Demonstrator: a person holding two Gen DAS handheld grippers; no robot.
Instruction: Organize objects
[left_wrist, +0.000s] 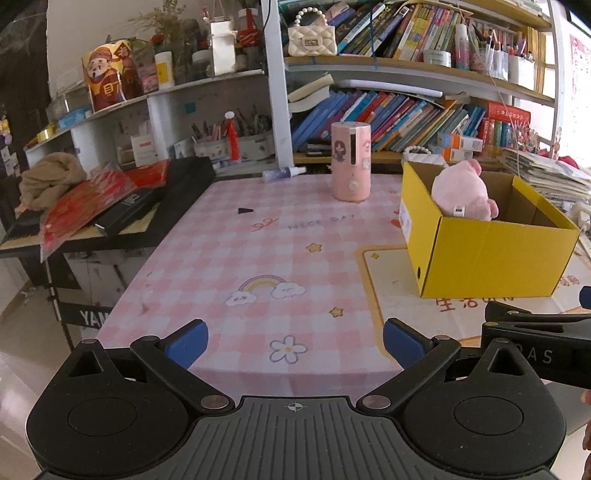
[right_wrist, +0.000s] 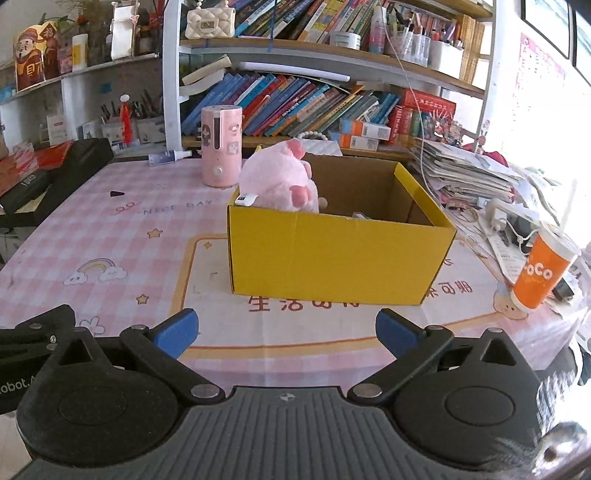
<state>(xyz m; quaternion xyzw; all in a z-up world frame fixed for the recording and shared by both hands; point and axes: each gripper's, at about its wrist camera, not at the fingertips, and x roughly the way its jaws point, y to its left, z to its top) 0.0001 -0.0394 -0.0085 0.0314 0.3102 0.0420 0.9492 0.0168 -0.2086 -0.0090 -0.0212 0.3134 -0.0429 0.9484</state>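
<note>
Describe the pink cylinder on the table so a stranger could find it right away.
Start at the pink checked tablecloth and look toward the bookshelf edge. Left of the yellow box stands the pink cylinder, upright, with a cartoon girl sticker; nothing else there is tall and pink.

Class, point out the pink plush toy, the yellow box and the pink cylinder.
pink plush toy (right_wrist: 279, 177): right wrist view, on its back.
yellow box (right_wrist: 332, 254): right wrist view, front wall.
pink cylinder (left_wrist: 351, 162): left wrist view, mid body.

Plush pig (right_wrist: 280, 181) half hidden by box (right_wrist: 340, 258)
</note>
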